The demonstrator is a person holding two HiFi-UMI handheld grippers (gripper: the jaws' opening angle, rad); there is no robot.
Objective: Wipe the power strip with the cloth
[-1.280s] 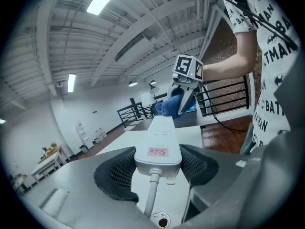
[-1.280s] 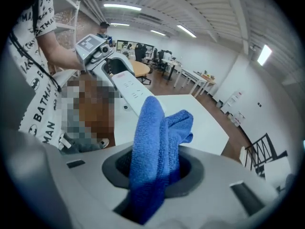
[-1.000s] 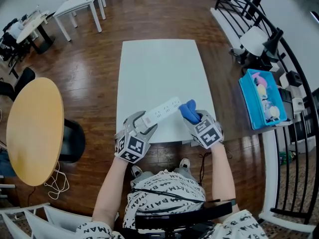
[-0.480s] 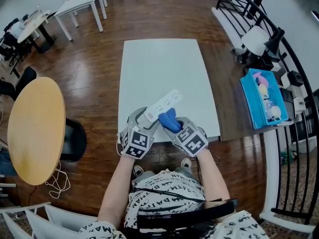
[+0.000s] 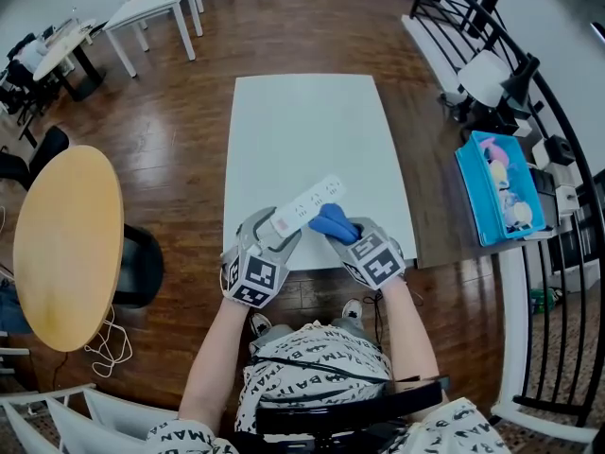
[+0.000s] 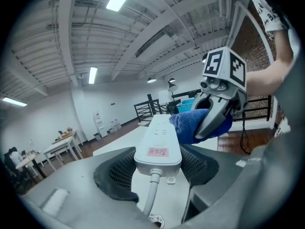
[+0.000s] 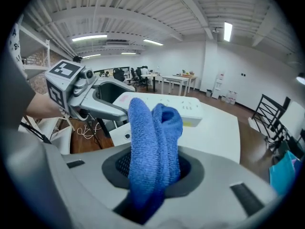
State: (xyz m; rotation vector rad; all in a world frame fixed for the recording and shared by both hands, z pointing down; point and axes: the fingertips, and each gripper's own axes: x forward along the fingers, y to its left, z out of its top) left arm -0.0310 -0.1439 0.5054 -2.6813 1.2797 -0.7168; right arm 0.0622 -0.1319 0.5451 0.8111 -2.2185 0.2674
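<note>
Plainly the wiping is under way. The right gripper (image 5: 348, 239) presses the folded blue cloth (image 5: 333, 223) against the near long side of the strip (image 5: 307, 206), about midway along it, just below the centre of the head view. The left gripper (image 5: 272, 235) is clamped on the strip's cord end, its jaws wide on either side of the white body. It appears to hold the strip lifted off the table (image 5: 302, 121), with the far end pointing to the upper right.

In the left gripper view the strip runs away from the jaws. Its cord (image 6: 150, 194) drops at bottom centre, a pink label (image 6: 158, 151) sits on the near face, and the cloth touches its right edge. In the right gripper view the jaws are closed on the cloth, which stands up between them as a folded wad at centre frame, with the strip lying across behind it.

Next, I judge, the cloth must be drawn along the strip toward one end with steady contact. The left grip has to hold firm meanwhile so the strip does not twist. How much of the surface is already wiped cannot be read.

Both forearms rise from the bottom of the head view and converge. The left forearm (image 5: 213, 348) angles right and the right forearm (image 5: 411, 329) angles left, with the marker cubes (image 5: 250, 277) facing the camera.
</note>
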